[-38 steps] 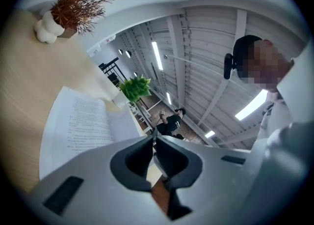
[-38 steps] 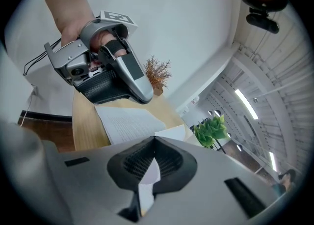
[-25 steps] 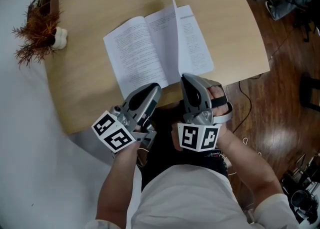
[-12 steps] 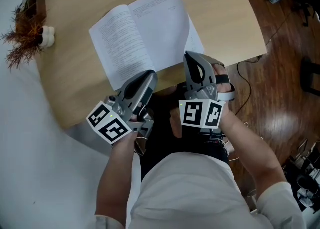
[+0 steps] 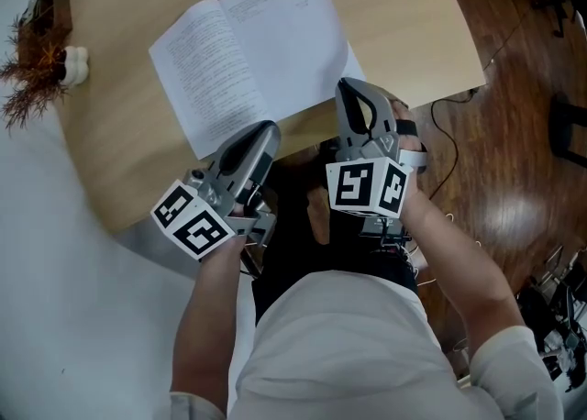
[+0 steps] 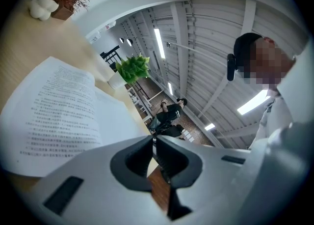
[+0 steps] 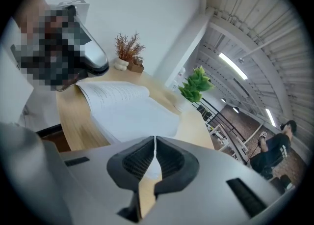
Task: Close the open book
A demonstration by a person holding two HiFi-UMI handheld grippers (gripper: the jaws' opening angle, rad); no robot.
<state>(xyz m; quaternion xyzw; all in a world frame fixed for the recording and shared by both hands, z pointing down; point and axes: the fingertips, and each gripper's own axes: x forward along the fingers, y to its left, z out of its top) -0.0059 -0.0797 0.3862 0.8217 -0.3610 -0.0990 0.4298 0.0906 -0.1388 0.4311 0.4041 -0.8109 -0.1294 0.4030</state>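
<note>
Book (image 5: 243, 47) lies open on counter (image 5: 110, 166); left gripper (image 5: 260, 134) and right gripper (image 5: 350, 97) jaws pressed together, holding nothing

Open book on the tabletop, a plant on either side

The book (image 5: 248, 51) lies open on the table (image 5: 119, 171), close to its near edge. A dried plant (image 5: 32, 74) stands at the left edge, well apart from the book. A green plant (image 7: 196, 87) stands beyond the book. The left gripper (image 5: 266, 131) and right gripper (image 5: 347, 90) are side by side at the near edge.
</note>
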